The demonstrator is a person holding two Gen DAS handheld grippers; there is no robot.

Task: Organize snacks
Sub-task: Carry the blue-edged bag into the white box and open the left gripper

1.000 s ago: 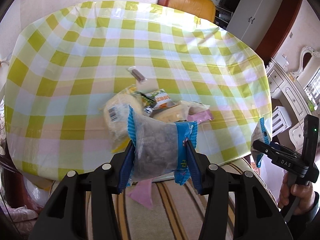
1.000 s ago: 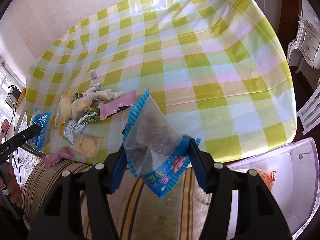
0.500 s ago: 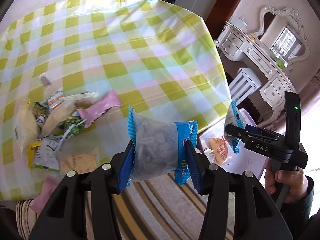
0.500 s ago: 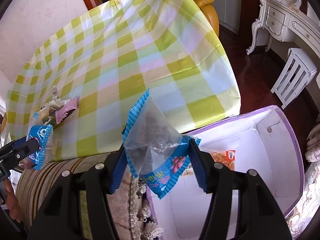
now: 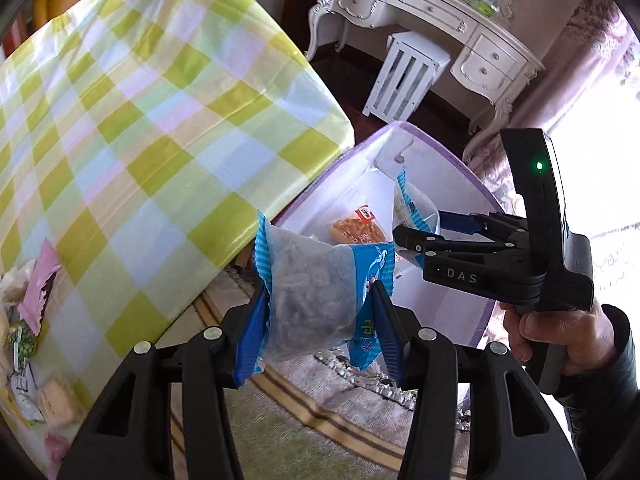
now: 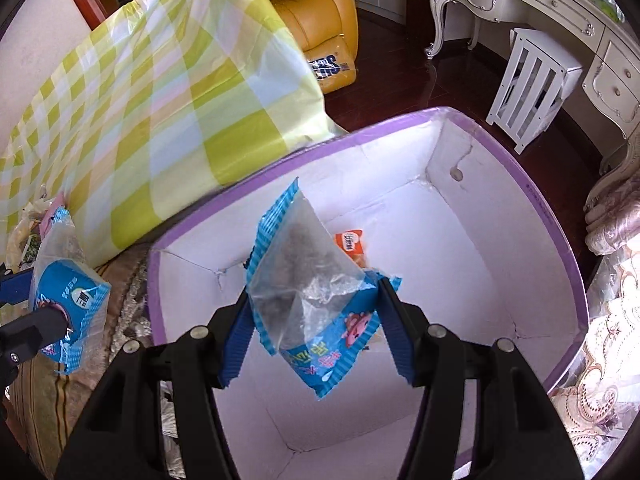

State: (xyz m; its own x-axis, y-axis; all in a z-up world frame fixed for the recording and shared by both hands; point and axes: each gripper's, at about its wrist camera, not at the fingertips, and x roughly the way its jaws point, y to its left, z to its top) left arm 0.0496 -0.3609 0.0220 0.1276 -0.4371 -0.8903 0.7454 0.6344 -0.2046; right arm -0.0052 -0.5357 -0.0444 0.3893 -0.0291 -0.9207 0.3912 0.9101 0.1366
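Left wrist view: the left gripper (image 5: 320,312) is clamped on a blue-edged snack packet (image 5: 312,296), near the table's (image 5: 160,120) corner, just short of the purple-rimmed box (image 5: 432,140). The right gripper (image 5: 404,236), further right, seems to pinch another packet (image 5: 412,208) over the box.

Right wrist view: the right gripper (image 6: 316,320) is clamped on its packet (image 6: 308,292) above the box (image 6: 552,216), where an orange snack (image 6: 352,244) lies.

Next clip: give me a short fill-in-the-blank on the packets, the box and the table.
1. Each gripper is shut on a ____-edged clear packet.
2. The right gripper holds its packet over the open ____.
3. The box has a ____ rim.
4. An ____ snack lies inside the box.

Missing words: blue; box; purple; orange
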